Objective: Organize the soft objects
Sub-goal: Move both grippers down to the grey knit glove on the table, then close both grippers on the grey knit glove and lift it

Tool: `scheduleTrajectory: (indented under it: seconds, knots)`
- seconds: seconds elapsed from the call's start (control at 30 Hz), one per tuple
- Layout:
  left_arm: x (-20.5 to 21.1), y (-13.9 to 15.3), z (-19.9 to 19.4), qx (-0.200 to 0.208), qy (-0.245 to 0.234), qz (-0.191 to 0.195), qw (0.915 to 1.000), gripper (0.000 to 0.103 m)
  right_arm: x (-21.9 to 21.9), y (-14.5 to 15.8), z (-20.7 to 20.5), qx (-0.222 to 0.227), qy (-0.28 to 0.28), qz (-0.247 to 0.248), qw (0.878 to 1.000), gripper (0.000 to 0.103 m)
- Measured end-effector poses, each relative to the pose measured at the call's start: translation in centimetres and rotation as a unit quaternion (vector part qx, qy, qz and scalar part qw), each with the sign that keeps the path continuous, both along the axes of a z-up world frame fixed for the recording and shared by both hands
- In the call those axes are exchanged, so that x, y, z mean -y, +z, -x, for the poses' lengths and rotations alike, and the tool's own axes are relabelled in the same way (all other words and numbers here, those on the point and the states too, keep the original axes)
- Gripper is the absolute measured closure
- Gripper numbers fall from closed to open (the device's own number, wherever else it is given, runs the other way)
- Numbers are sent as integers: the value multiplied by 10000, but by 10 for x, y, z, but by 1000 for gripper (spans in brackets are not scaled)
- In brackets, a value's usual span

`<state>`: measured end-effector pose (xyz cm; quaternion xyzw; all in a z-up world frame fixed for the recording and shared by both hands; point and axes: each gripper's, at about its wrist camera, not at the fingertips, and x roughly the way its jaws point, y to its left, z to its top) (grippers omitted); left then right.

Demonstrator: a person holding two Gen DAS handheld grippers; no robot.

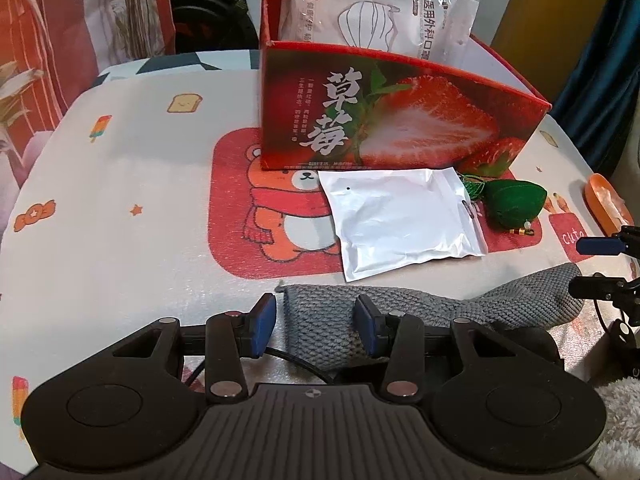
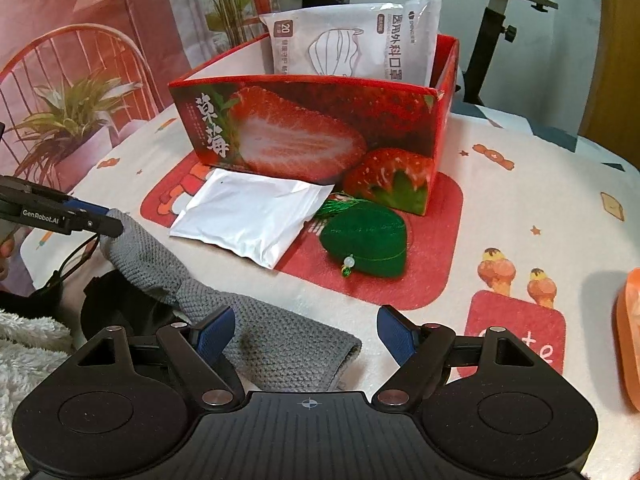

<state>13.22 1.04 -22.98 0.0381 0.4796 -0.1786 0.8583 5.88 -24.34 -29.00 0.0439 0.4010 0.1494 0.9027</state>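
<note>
A grey knitted sock lies along the table's near edge. One end runs back between the blue pads of my left gripper, which is shut on it. In the right wrist view that left gripper comes in from the left and holds the sock by its raised end. My right gripper hangs open over the sock's other end, its left pad above the knit and touching nothing. Past the sock lie a white pouch and a green heart-shaped sachet. Behind them stands the red strawberry box with a mask pack inside.
An orange dish sits at the table's right edge. A black object lies under the raised part of the sock. White fleecy fabric and part of a hand show at the near left. The cartoon tablecloth stretches left of the box.
</note>
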Motion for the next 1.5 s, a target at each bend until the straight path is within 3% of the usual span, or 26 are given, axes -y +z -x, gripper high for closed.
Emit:
scheduleTrajectory:
  seconds: [0.4, 0.7, 0.77, 1.13, 1.2, 1.37, 1.5]
  knots:
    - [3, -8, -4, 157, -93, -117, 9998, 58, 1, -11, 5, -76, 66, 115, 9999, 28]
    - [3, -24, -11, 6, -171, -103, 9998, 58, 4, -33, -4, -256, 13, -131, 9996, 47]
    - [2, -26, -14, -39, -160, -76, 9998, 58, 3, -37, -8, -323, 26, -190, 9993, 57]
    - [5, -29, -10, -104, -263, -129, 9995, 58, 1, -46, -18, -212, -124, -329, 9992, 70]
    - [6, -30, -9, -81, -253, -172, 9995, 61, 0, -46, -18, -172, -165, -336, 9991, 72]
    - [16, -32, -7, 60, -290, -293, 9991, 81, -4, -47, -21, -92, -222, -291, 9993, 77]
    - [25, -33, -12, 113, -255, -340, 9990, 83, -5, -48, -24, -23, -252, -260, 9993, 79]
